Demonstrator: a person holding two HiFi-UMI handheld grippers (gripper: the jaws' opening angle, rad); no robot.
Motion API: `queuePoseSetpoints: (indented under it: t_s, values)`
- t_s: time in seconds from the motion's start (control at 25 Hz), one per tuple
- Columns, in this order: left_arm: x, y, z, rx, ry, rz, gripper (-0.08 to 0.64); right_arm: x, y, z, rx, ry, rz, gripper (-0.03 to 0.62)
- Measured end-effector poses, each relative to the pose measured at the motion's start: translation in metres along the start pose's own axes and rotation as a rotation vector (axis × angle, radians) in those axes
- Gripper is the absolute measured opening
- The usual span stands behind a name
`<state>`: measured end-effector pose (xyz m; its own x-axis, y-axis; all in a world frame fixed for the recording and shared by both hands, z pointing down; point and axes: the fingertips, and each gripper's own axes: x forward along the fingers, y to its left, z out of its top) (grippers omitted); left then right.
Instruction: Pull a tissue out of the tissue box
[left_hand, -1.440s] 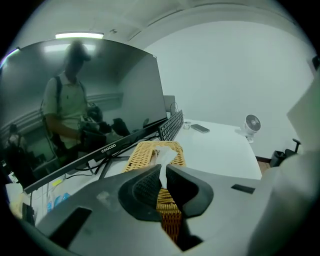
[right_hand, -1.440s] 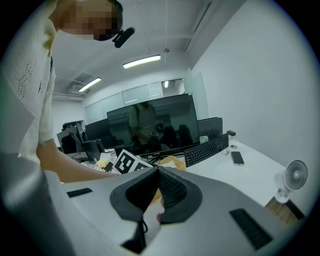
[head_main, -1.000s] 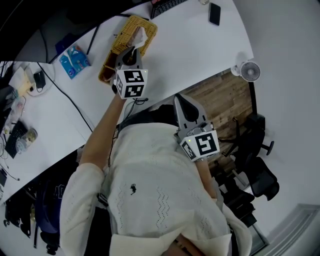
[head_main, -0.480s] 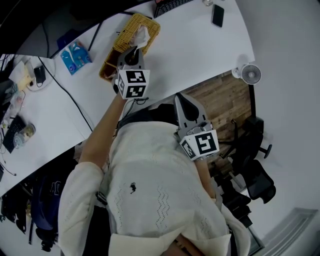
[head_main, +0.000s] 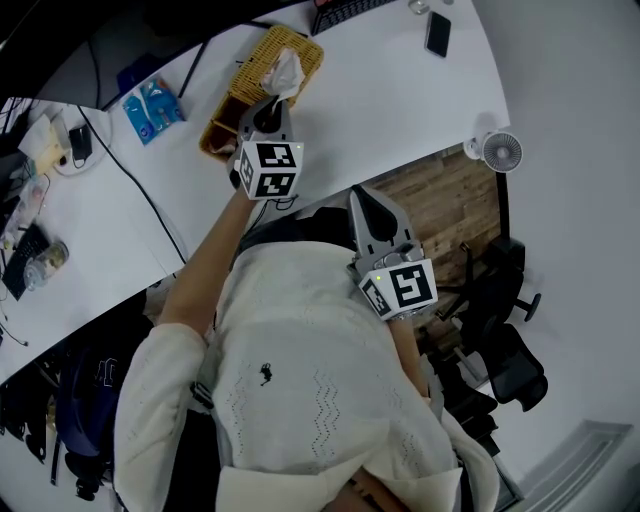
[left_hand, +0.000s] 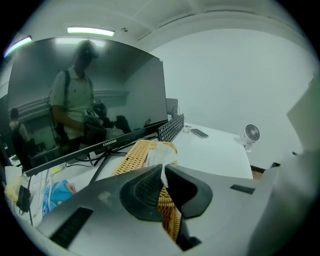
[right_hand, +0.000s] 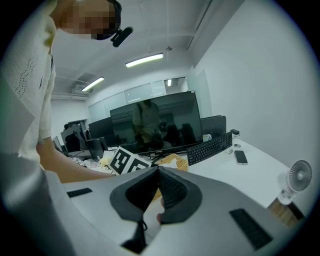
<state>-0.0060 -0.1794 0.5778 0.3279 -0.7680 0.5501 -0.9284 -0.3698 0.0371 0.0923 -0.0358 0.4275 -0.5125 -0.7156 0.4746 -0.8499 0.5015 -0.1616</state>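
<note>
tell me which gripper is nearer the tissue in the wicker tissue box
Left. The left gripper is shut on the tissue above the wicker tissue box; the right gripper hangs apart, near the person's torso.

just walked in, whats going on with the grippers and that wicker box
A person at a white desk holds a gripper in each hand. The left gripper is shut on the tissue sticking up out of the wicker tissue box; the tissue does not look pulled free yet. The right gripper is shut with nothing in it, held back near the person's body.
</note>
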Motion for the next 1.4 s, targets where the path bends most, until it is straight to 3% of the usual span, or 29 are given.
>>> queuePoseSetpoints:
  t_s: [1.4]
  values:
    - [-0.011, -0.014, -0.012, 0.004, 0.019, -0.010, 0.015, -0.002, -0.001, -0.005, 0.008, -0.008, 0.018, 0.002]
